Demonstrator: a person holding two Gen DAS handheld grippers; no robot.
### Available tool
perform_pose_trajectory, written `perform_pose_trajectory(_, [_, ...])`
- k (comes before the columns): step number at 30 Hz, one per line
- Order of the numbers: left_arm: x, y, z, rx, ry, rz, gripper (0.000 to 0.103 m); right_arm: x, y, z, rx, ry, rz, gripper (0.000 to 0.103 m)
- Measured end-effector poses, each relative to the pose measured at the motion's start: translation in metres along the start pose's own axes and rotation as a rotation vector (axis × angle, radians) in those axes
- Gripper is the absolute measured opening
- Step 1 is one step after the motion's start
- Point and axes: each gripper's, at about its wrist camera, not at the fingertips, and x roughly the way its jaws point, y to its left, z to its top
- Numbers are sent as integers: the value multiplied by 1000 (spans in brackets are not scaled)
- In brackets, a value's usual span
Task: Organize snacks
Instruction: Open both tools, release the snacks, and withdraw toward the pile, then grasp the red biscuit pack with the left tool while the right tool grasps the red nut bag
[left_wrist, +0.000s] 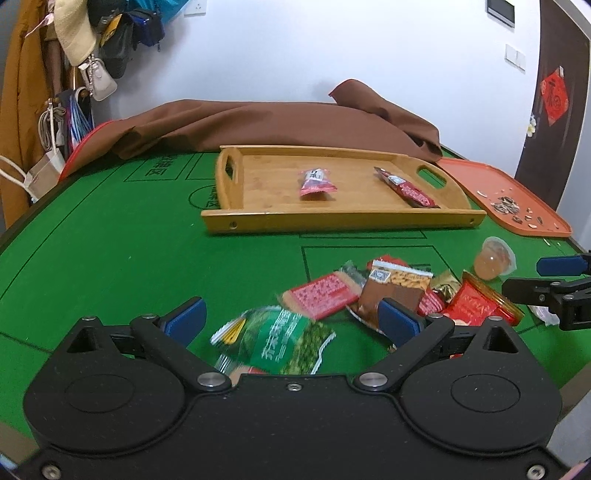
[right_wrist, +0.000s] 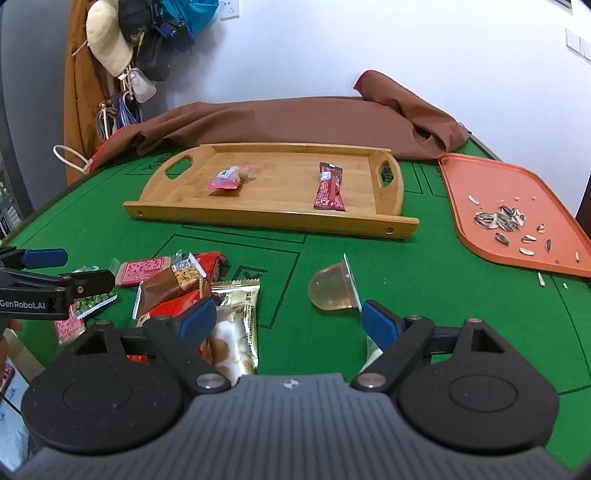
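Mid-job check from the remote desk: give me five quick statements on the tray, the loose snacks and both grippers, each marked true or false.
1. The wooden tray holds two packets. True: a pink packet and a dark red packet.
2. The jelly cup stands upright in the tray. False: it lies on its side on the green table, outside the tray.
3. The right gripper is clamped on a snack. False: its jaws are open, gripping nothing.
4. The left gripper is open over a green packet. True.
5. The orange tray holds wrapped snacks. False: only sunflower seeds and shell bits.
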Motion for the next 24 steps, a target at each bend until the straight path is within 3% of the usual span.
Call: perform_pose_trajectory(24, [-15,8,-25,14,65,3,99,-24,14,-12,-69,2,3,87])
